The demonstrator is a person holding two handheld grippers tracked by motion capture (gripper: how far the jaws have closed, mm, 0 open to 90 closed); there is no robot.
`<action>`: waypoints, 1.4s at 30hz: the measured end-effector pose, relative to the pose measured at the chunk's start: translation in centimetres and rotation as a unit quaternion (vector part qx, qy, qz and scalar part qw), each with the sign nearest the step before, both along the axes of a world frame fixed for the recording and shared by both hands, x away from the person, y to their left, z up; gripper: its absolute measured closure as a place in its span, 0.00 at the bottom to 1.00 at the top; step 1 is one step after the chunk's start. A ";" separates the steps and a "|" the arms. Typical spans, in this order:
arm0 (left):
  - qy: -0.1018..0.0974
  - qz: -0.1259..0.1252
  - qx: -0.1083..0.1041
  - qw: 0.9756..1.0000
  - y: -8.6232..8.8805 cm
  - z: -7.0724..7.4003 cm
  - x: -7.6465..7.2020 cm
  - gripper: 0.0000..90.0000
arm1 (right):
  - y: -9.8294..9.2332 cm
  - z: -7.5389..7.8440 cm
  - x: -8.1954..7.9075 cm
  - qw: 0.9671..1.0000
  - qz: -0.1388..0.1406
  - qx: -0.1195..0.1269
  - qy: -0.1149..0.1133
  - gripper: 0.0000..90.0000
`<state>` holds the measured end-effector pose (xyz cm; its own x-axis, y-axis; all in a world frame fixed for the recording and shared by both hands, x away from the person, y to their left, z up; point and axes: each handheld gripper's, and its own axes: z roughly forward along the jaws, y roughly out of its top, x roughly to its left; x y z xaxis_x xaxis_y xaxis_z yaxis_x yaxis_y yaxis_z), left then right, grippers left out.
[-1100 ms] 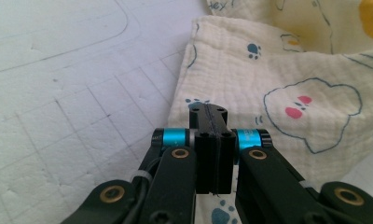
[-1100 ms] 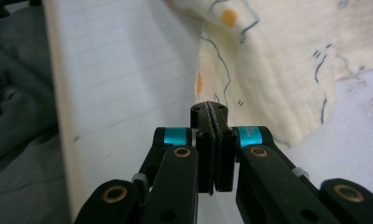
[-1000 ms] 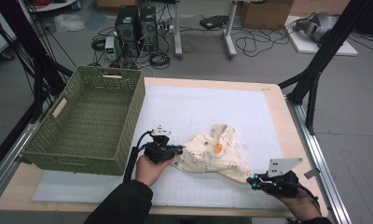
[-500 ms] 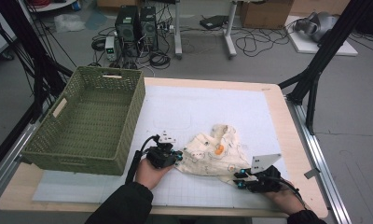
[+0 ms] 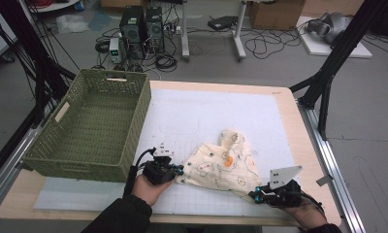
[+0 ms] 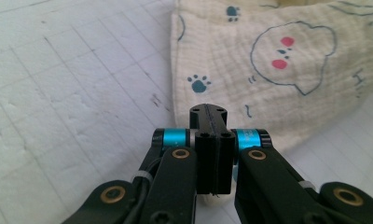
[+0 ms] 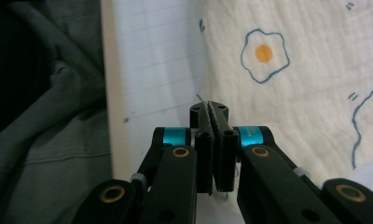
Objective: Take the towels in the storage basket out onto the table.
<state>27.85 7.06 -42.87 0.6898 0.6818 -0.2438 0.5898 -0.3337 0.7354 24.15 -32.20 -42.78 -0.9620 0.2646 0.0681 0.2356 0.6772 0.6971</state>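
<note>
We see a grey floor (image 5: 371, 121) strewn with black cables (image 5: 267, 46) beyond the wooden surface (image 5: 306, 145). 2 computer towers (image 5: 142, 24) stand by white desk legs (image 5: 239, 29); black frame struts (image 5: 328, 77) flank the surface.

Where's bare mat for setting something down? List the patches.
Widest free patch: the mat between the basket and the table's right edge, beyond the cloth. A smaller strip runs along the near edge under the basket. Crowded: the near middle, around the cloth.

The left hand-held gripper (image 6: 208, 114) has its jaws pressed together at the near edge of the cream printed cloth (image 6: 278, 79), which lies on the gridded white mat (image 6: 72, 107).
</note>
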 end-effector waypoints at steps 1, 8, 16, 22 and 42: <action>0.002 -0.002 -0.006 1.000 0.1 0.2 -0.3 1.00 | -0.2 0.2 -0.3 1.000 0.002 0.000 0.002 0.99; -0.026 -0.019 -0.033 0.999 -0.1 1.2 -0.6 0.87 | -1.3 1.2 -0.4 0.999 -0.018 0.025 -0.013 0.81; -0.043 -0.016 -0.039 0.998 -2.5 1.2 3.4 0.76 | -0.9 2.0 4.7 0.996 -0.075 0.034 -0.034 0.70; -0.054 -0.007 -0.011 0.998 -5.5 0.7 6.2 0.76 | -0.4 0.9 8.0 0.993 -0.108 0.022 -0.038 0.66; -0.050 0.007 0.031 0.998 -4.6 0.1 5.1 0.97 | -0.1 -0.4 8.1 0.996 -0.092 -0.013 -0.015 0.99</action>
<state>32.93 2.49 -42.72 0.6992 0.7029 -0.1304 0.5185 -0.3730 0.7694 32.25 -32.35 -43.20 -0.8989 0.4372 0.0298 0.3357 0.6432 0.6882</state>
